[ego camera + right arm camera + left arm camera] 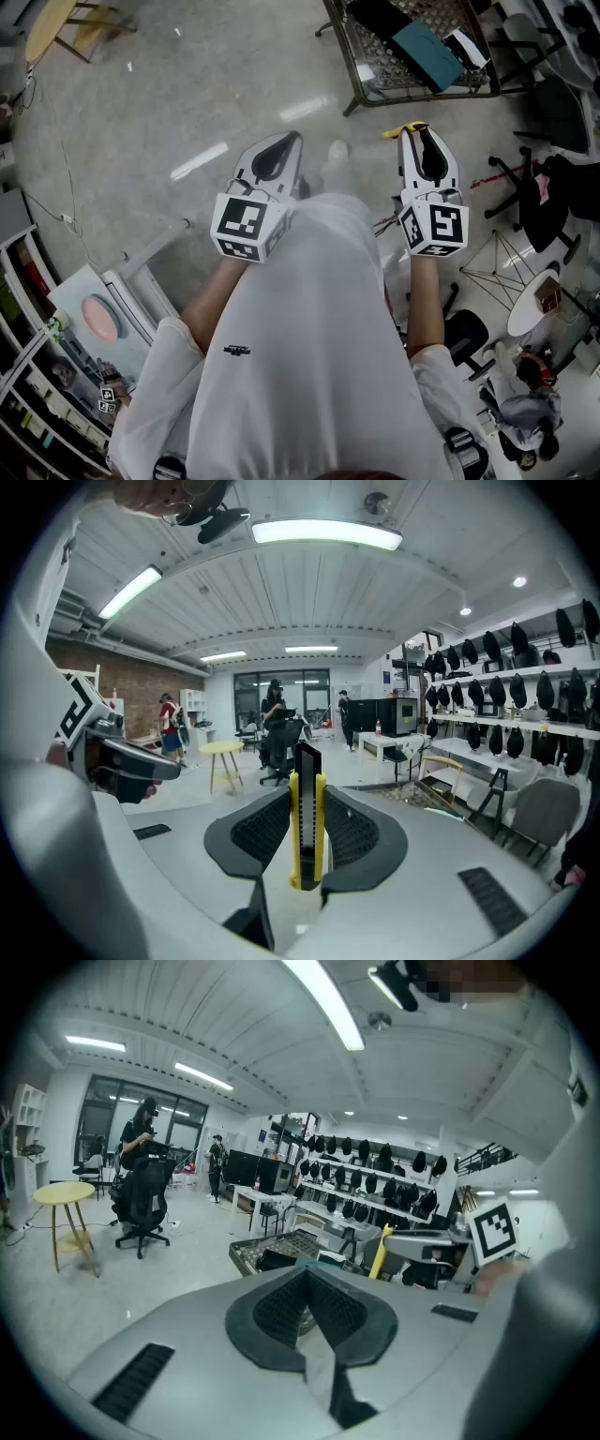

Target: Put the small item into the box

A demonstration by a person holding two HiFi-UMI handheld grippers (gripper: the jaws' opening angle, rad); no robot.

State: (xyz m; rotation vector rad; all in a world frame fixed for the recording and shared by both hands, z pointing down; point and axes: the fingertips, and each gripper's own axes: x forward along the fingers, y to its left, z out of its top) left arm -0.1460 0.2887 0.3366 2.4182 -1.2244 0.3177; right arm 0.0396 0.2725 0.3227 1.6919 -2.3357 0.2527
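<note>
An open workshop-lab: long white wall shelves (375,1183) lined with black gear, black swivel office chairs (142,1206), strip ceiling lights (326,533), polished grey concrete floor (169,84).

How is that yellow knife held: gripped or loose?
Gripped: the right gripper has its jaws shut on the yellow utility knife, which stands upright between them.

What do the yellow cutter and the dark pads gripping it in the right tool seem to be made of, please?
Cutter: likely plastic, smooth yellow casing, with a dark, seemingly metal blade strip down its middle. Pads: probably rubber, matt black, finely ribbed.
</note>
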